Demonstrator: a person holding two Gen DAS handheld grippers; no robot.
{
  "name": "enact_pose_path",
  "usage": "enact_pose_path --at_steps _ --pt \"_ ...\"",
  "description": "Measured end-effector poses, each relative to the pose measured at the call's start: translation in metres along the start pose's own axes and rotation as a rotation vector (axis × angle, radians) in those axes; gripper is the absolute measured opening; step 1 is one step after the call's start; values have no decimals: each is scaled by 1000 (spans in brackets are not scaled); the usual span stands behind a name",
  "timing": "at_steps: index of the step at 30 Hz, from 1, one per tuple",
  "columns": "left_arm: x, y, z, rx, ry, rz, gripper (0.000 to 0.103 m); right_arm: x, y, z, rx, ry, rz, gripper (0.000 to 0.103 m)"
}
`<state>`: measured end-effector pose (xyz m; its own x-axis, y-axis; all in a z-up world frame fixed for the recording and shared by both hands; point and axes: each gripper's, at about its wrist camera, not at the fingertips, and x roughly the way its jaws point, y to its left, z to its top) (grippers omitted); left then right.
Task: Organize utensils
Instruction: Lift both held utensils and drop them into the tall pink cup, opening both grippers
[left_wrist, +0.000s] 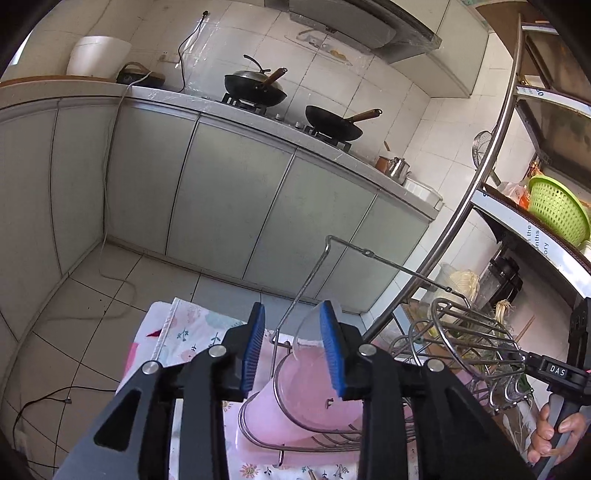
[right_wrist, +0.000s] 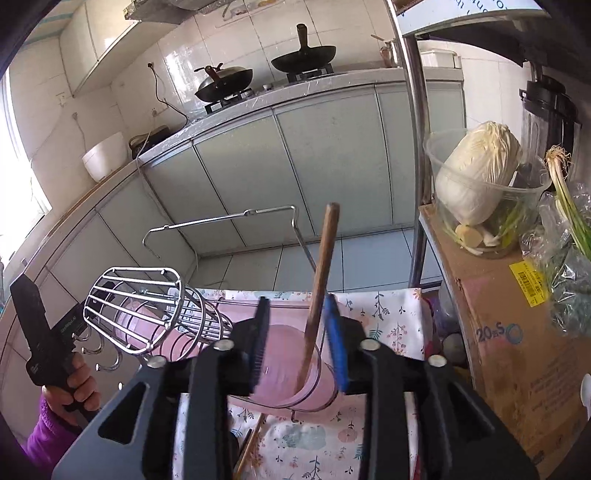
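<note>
While both tongs (left_wrist: 293, 349) (right_wrist: 299, 341) gape empty, the wooden stick's (right_wrist: 320, 291) lower end hides inside the pink cup (right_wrist: 284, 376).

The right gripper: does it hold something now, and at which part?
Nothing is held. The wooden stick stands in the pink cup between the open jaws of the right gripper, and the pads do not press on it.
</note>
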<state>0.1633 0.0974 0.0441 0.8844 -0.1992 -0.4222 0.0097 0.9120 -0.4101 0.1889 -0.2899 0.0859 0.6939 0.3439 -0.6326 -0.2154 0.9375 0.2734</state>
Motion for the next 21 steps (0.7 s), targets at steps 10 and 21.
enact_pose_path --at_steps 10,21 --pt "-52 -7 -7 26 -41 -13 32 -40 4 -26 -17 -54 -43 45" --pt "-62 -7 -85 24 203 -60 32 -31 16 -123 -9 69 3 45"
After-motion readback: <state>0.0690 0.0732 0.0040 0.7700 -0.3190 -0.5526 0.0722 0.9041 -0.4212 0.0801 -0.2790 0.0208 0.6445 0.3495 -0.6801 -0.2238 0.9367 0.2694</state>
